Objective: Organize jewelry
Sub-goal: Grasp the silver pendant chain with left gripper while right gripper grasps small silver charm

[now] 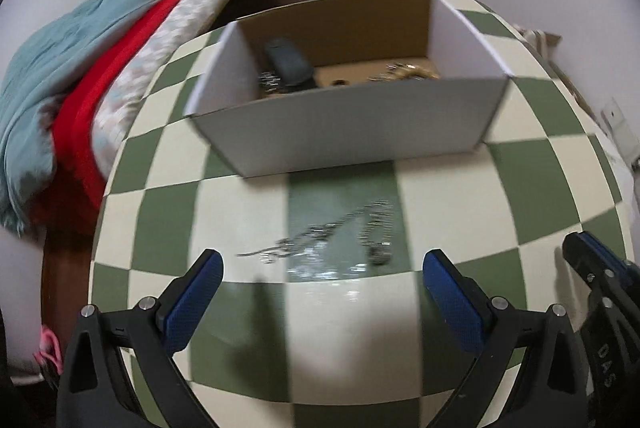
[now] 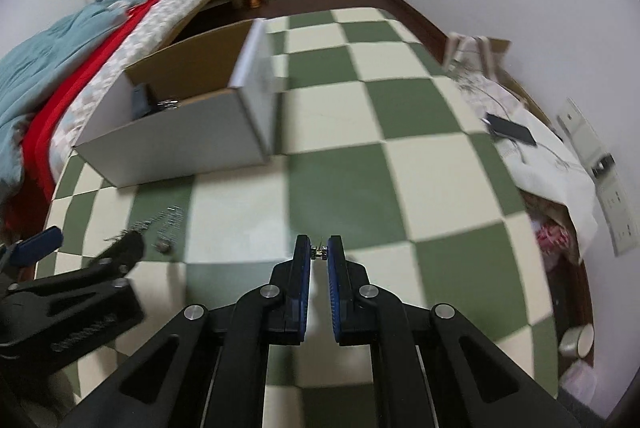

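Observation:
A tangled silver chain (image 1: 340,232) lies on a green square of the checked table (image 1: 248,211), just ahead of my left gripper (image 1: 322,260), which is open with nothing between its fingers. The same chain (image 2: 160,224) shows at the left of the right wrist view, beside the left gripper (image 2: 88,242). My right gripper (image 2: 319,252) is shut on a small silver jewelry piece (image 2: 319,251) pinched at its tips, low over the table. Its tip (image 1: 580,248) shows at the right edge of the left wrist view. An open white cardboard box (image 1: 344,123) holds a dark case (image 1: 288,63) and gold jewelry (image 1: 404,71).
A bed with a teal blanket (image 1: 60,67) and red cover runs along the table's left side. On the right, a black phone (image 2: 512,129) lies on a white cloth. The box (image 2: 172,147) stands at the table's far left part.

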Tool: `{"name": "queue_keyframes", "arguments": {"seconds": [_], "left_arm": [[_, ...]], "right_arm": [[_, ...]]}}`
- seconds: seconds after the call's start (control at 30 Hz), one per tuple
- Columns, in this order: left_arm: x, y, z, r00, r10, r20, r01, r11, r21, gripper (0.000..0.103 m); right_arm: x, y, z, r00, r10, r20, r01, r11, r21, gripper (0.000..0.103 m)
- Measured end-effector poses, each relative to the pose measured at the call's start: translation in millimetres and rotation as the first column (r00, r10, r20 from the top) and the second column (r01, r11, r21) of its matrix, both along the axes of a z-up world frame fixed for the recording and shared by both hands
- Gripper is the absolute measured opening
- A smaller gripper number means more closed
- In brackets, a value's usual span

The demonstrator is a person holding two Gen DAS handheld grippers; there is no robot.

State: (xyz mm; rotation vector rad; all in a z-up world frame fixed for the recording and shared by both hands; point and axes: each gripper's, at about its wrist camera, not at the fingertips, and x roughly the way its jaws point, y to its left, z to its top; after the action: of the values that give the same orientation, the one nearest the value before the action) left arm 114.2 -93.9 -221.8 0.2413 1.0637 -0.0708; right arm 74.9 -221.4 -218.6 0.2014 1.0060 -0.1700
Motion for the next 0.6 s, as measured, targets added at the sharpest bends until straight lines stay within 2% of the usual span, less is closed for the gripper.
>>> {"name": "queue_keyframes", "arguments": {"seconds": [0.13,0.23,0.3,0.37,0.4,0.47,0.6], "left_arm": [[-2,-13,-8,1.0,-0.013,-0.019,0.014,1.0,0.019,0.079],[-2,-14,-9,1.0,-0.005,-0.01,0.005,1.0,0.018,0.078],[-1,-13,-9,1.0,-0.003,-0.003,0.003,1.0,0.018,0.073],[-1,-11,-9,1.0,-0.007,0.004,0.007,1.0,0.004,0.061],[-2,-11,-9,1.0,-0.007,0.004,0.007,1.0,0.0,0.059],[-2,-12,-9,1.0,-0.013,0.007,0.013,1.0,-0.006,0.044],[-3,-14,-8,1.0,-0.022,0.007,0.022,1.0,-0.013,0.028]], "right_arm": [[-11,-15,-2,0.999,-0.034,-0.003,0.034,0.999,0.002,0.009],[-15,-21,-5,0.999,-0.046,-0.01,0.046,0.999,0.002,0.009],[-17,-24,-7,0.999,-0.052,-0.012,0.052,0.999,0.007,0.009],[-18,-25,-8,0.998,-0.055,-0.012,0.055,0.998,0.011,0.009],[-18,-25,-9,0.998,-0.056,-0.013,0.057,0.998,0.013,0.009],[-17,-24,-11,0.998,-0.058,-0.013,0.058,0.998,0.014,0.009],[-19,-24,-13,0.998,-0.062,-0.015,0.063,0.998,0.02,0.009]]}}
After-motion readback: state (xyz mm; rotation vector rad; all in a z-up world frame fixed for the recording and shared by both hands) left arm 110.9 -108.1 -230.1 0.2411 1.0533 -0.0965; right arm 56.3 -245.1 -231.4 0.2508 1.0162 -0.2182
